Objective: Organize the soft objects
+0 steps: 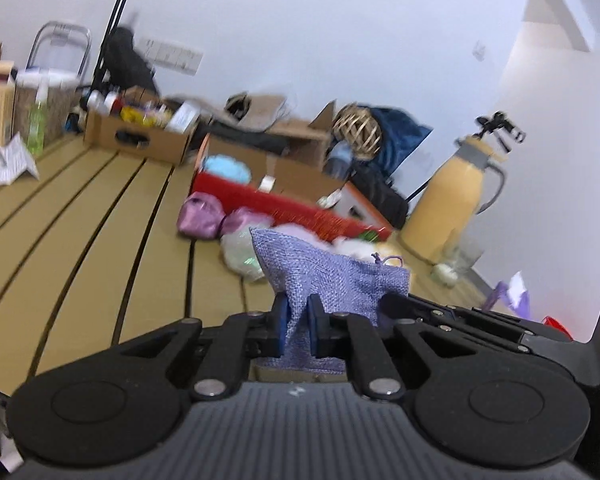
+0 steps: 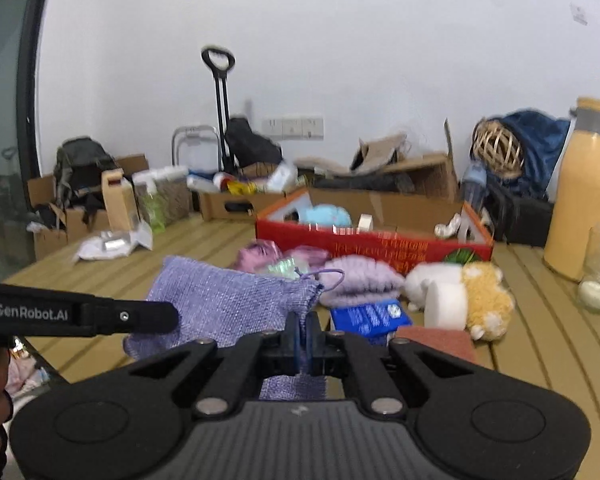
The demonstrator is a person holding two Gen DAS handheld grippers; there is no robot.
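Note:
A purple woven drawstring pouch [image 1: 332,276] hangs stretched between both grippers above the slatted wooden table [image 1: 80,220]. In the left wrist view my left gripper [image 1: 298,322] is shut on the pouch's lower edge. One finger [image 1: 420,306] of the right gripper shows at the pouch's right side. In the right wrist view my right gripper [image 2: 302,334] is shut on the pouch [image 2: 228,304] near its drawstring end, and a finger [image 2: 100,314] of the left gripper reaches in from the left. Behind the pouch stands a red box [image 2: 380,246].
On the table lie pink pouches [image 2: 260,254], a lilac knit piece [image 2: 360,280], a white and yellow plush [image 2: 484,296], a white foam roll [image 2: 446,306] and a blue packet [image 2: 370,316]. A yellow jug [image 2: 584,200] and a glass candle [image 2: 594,294] stand right. Cardboard boxes line the back.

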